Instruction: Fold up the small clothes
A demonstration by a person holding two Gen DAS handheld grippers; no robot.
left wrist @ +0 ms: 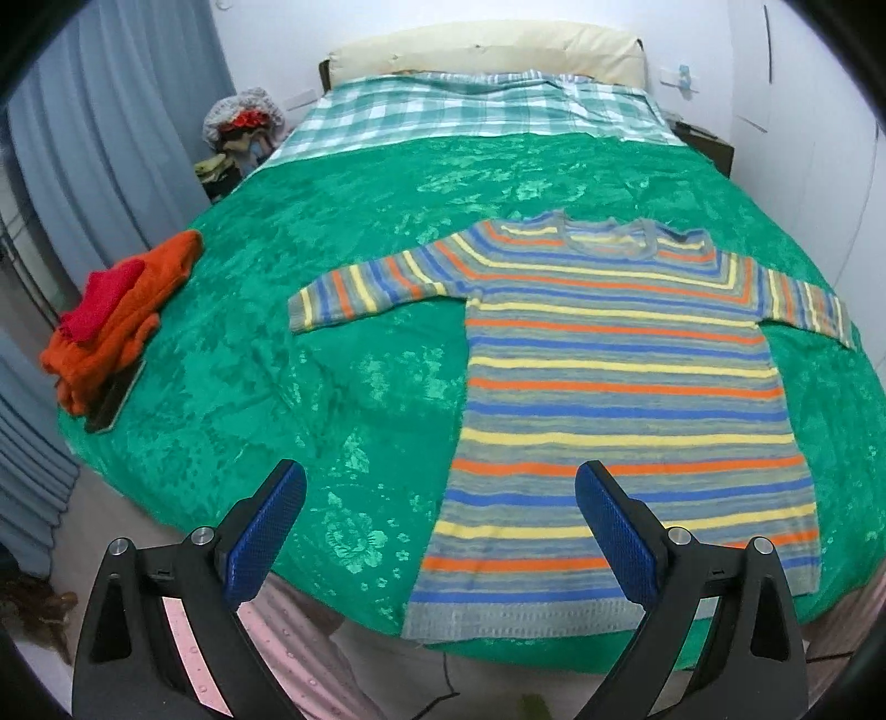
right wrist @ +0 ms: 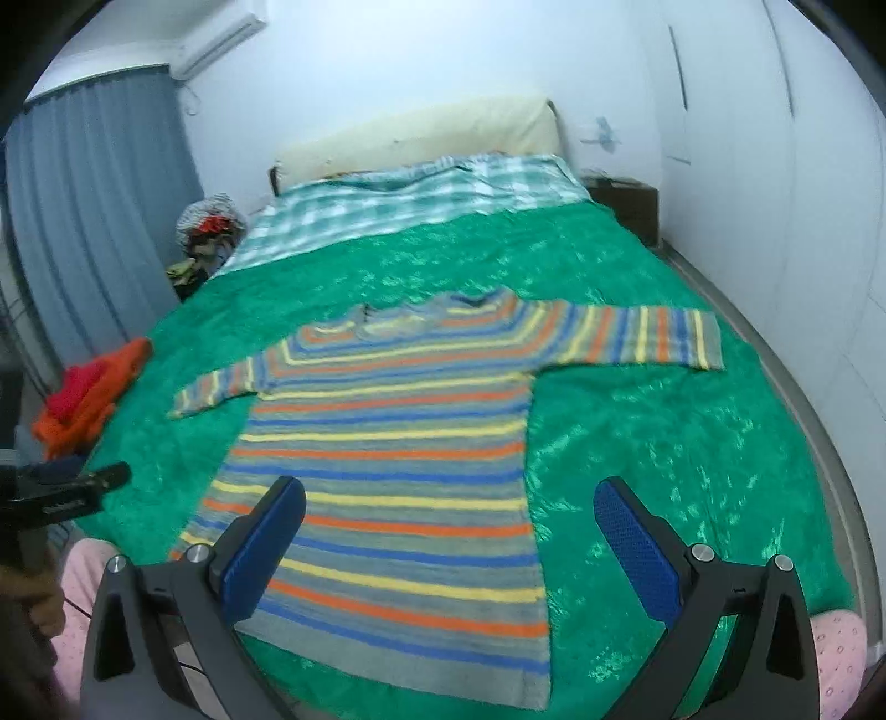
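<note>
A long-sleeved sweater [left wrist: 609, 360] [right wrist: 387, 443] striped in grey, blue, yellow and orange lies flat on the green bedspread [left wrist: 332, 277] [right wrist: 664, 415]. Both sleeves are spread out sideways and the hem is at the near edge of the bed. My left gripper [left wrist: 440, 476] hovers open above the hem's left corner, with nothing between its blue pads. Above the hem's right corner my right gripper [right wrist: 451, 490] stands just as wide, also with nothing in it. Neither touches the cloth.
A pile of orange and red clothes [left wrist: 116, 321] [right wrist: 88, 393] rests on a dark flat item [left wrist: 113, 404] at the bed's left edge. A checked blanket [left wrist: 470, 105] and cream pillow [left wrist: 487, 50] lie at the head. A pink-clad person [left wrist: 310, 637] stands at the foot.
</note>
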